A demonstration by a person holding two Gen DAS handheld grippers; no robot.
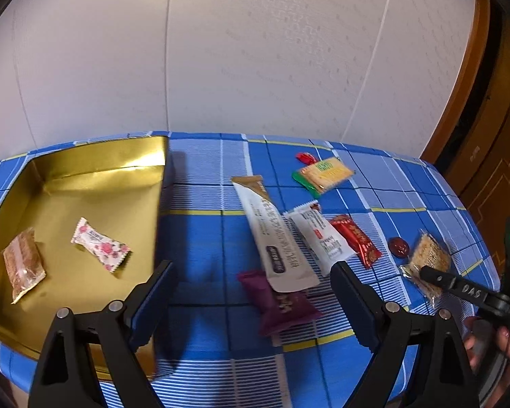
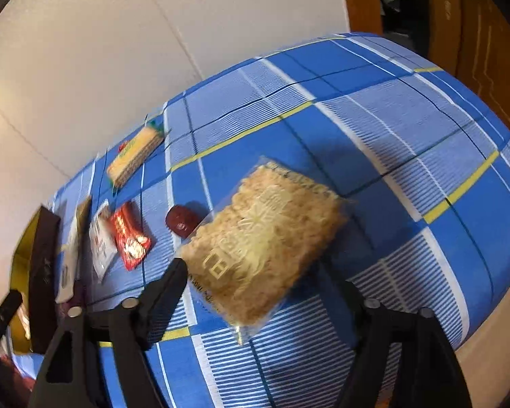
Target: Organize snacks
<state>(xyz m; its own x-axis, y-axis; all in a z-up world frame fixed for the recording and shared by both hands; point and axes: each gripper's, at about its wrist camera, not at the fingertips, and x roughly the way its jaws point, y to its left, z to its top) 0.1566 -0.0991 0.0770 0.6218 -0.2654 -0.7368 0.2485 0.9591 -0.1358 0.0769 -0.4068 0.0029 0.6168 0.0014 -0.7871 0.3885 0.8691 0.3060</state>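
Your right gripper (image 2: 258, 289) gapes wide around the rice cracker (image 2: 265, 238); your left gripper (image 1: 251, 278) spreads wide above the purple packet (image 1: 282, 306).

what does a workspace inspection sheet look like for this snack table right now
surface: table under blue checked cloth
job's things: gold tray holds two snacks; cracker pack and about eight other snacks lie loose on the cloth
clutter: nothing seen
grippers: left gripper open above purple pack; right gripper open around cracker pack, pads not pressing
cables: nothing seen
surroundings: white wall, wooden door
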